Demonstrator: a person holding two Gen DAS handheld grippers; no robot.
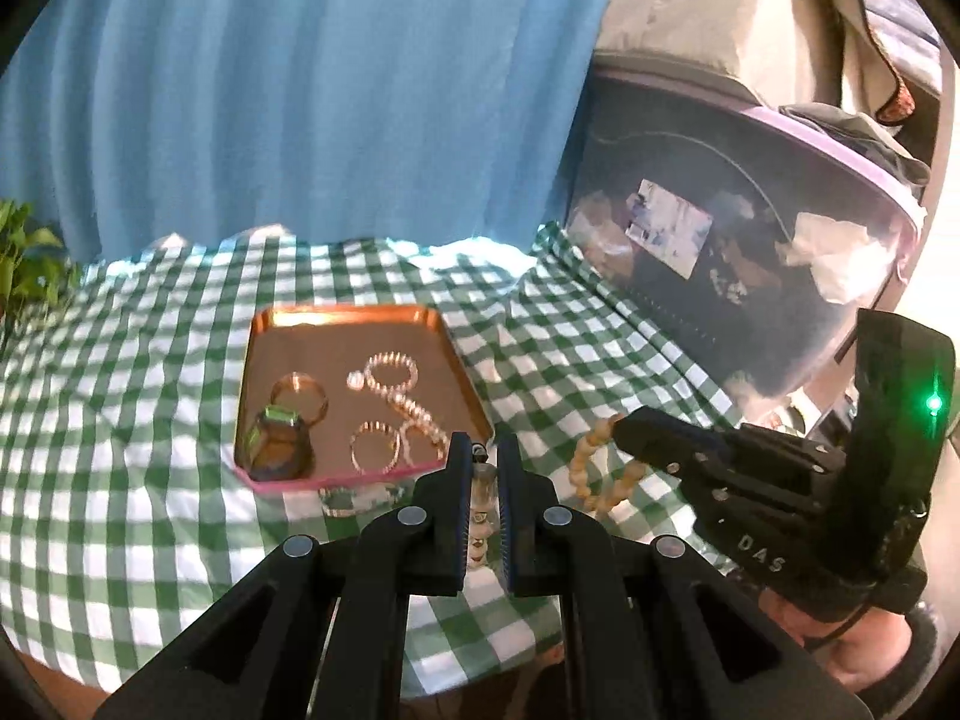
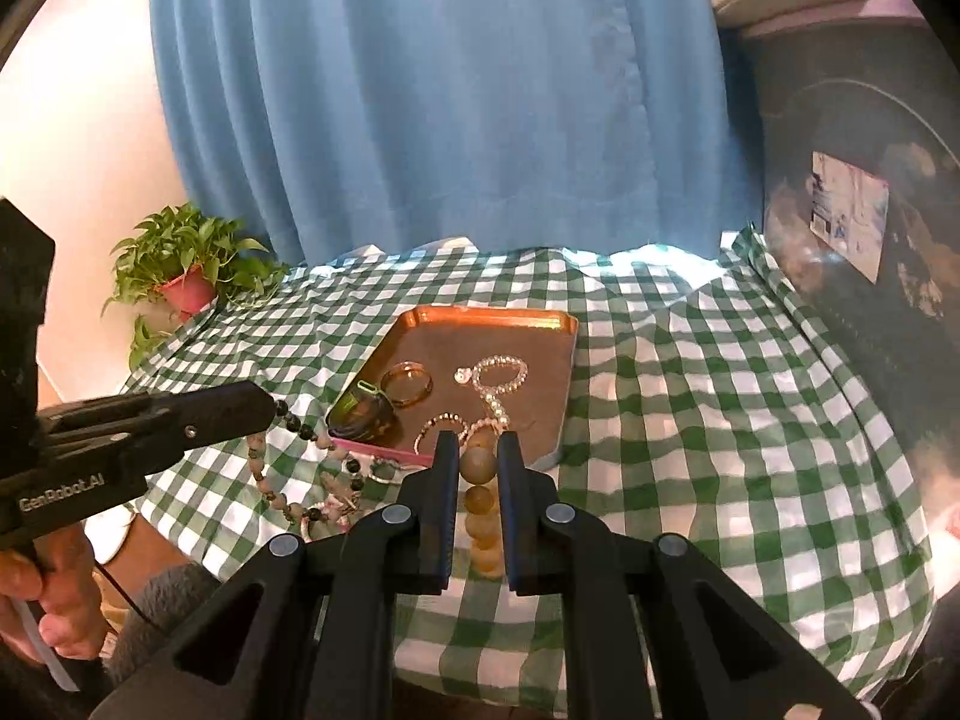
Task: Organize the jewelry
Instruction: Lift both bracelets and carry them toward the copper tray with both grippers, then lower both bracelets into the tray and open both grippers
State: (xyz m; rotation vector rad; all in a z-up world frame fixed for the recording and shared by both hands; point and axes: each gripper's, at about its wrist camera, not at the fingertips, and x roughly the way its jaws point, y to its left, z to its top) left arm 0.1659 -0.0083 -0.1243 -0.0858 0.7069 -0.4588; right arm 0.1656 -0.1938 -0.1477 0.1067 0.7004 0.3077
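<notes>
Nearest, the right gripper [image 2: 478, 468] pinches a tan wooden bead strand [image 2: 482, 504] — smooth round beads on limp cord, light, liable to roll; hold between beads. Left gripper [image 1: 483, 468] clamps a multicolored bead strand [image 1: 480, 531]. Beyond on the checked cloth [image 2: 690, 420], the copper tray [image 2: 486, 315] — rings, bracelets inside.

We see left gripper [image 1: 483, 461] clamped on a bead strand [image 1: 480, 525], copper tray [image 1: 414, 313] just ahead, right gripper [image 1: 624, 423] holding wooden beads [image 1: 585, 459]
</notes>
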